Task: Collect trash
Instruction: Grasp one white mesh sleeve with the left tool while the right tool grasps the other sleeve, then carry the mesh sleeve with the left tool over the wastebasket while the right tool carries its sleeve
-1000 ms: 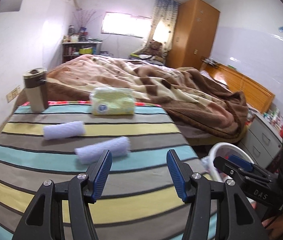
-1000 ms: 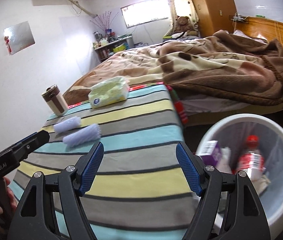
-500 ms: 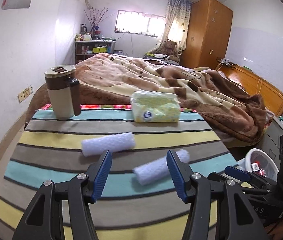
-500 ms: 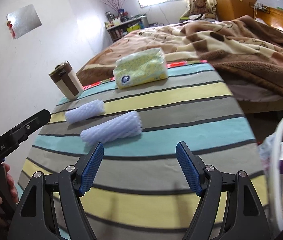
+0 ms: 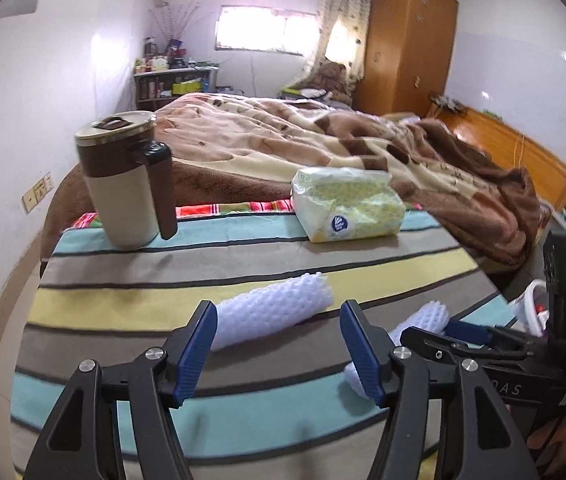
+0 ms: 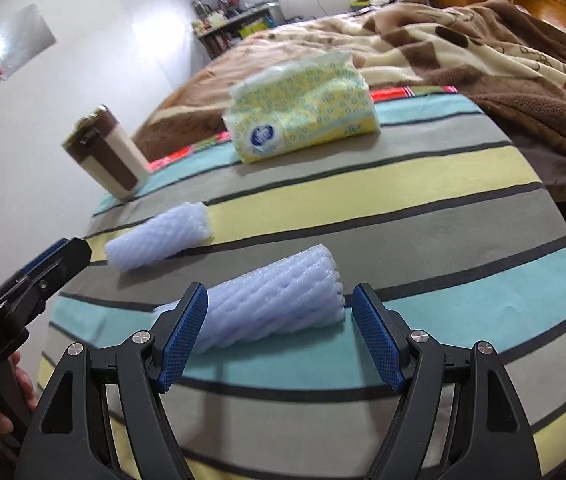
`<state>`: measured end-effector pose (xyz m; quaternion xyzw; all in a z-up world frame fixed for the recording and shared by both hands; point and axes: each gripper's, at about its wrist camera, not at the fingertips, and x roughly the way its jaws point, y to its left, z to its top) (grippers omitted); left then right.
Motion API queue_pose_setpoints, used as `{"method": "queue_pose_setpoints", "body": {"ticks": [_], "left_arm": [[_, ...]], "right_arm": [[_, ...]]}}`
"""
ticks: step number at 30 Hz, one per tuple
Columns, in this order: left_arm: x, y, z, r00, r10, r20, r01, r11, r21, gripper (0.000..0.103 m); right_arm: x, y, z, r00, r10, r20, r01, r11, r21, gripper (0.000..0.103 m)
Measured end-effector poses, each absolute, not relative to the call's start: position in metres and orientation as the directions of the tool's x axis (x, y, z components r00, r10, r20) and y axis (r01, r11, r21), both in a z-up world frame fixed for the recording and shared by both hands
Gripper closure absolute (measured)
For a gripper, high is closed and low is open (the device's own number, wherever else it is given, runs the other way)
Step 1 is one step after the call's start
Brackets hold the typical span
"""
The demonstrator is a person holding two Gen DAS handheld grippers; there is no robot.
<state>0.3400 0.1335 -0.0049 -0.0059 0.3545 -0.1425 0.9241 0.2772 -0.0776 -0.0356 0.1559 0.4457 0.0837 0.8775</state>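
Two white foam net sleeves lie on the striped tablecloth. In the left wrist view the far sleeve (image 5: 271, 312) lies just ahead of my open left gripper (image 5: 279, 350), between its fingers. In the right wrist view the near sleeve (image 6: 275, 300) lies between the blue pads of my open right gripper (image 6: 281, 336); the far sleeve (image 6: 159, 242) is behind it to the left. The near sleeve (image 5: 415, 324) also shows partly hidden behind the right gripper in the left wrist view.
A brown and cream lidded mug (image 5: 127, 184) and a yellow tissue pack (image 5: 347, 208) stand at the table's far edge. A bed with a brown blanket (image 5: 363, 136) lies beyond. A white bin's rim (image 5: 531, 300) shows at the table's right side.
Both grippers have moved forward and down over the table. Each foam sleeve now sits between a gripper's open fingers. The bin has slid out of the right wrist view.
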Motion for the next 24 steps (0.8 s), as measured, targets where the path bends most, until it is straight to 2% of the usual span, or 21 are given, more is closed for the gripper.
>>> {"method": "queue_pose_setpoints", "body": {"ticks": [9, 10, 11, 12, 20, 24], "left_arm": [[0.372, 0.128, -0.026, 0.669, -0.279, -0.689, 0.324, 0.944, -0.068, 0.039], [0.375, 0.127, -0.028, 0.665, -0.280, -0.693, 0.327, 0.943, -0.067, 0.039], [0.378, 0.127, -0.029, 0.657, -0.285, -0.698, 0.332, 0.941, -0.071, 0.039], [0.380, 0.127, -0.030, 0.651, -0.289, -0.702, 0.337, 0.939, -0.074, 0.039], [0.395, 0.116, -0.047, 0.592, -0.282, -0.755, 0.381, 0.923, -0.046, 0.039], [0.393, 0.111, -0.049, 0.589, -0.267, -0.763, 0.389, 0.921, -0.022, 0.039]], "right_arm": [[0.293, -0.073, -0.037, 0.583, 0.261, -0.769, 0.024, 0.941, 0.338, 0.029], [0.294, -0.073, -0.037, 0.585, 0.249, -0.772, 0.030, 0.944, 0.327, 0.033], [0.294, -0.073, -0.037, 0.589, 0.231, -0.775, 0.038, 0.949, 0.312, 0.047], [0.293, -0.075, -0.037, 0.592, 0.225, -0.774, 0.043, 0.950, 0.309, 0.054], [0.293, -0.084, -0.039, 0.596, 0.279, -0.753, 0.036, 0.928, 0.372, 0.074], [0.291, -0.086, -0.036, 0.602, 0.296, -0.741, 0.022, 0.922, 0.386, 0.078]]}}
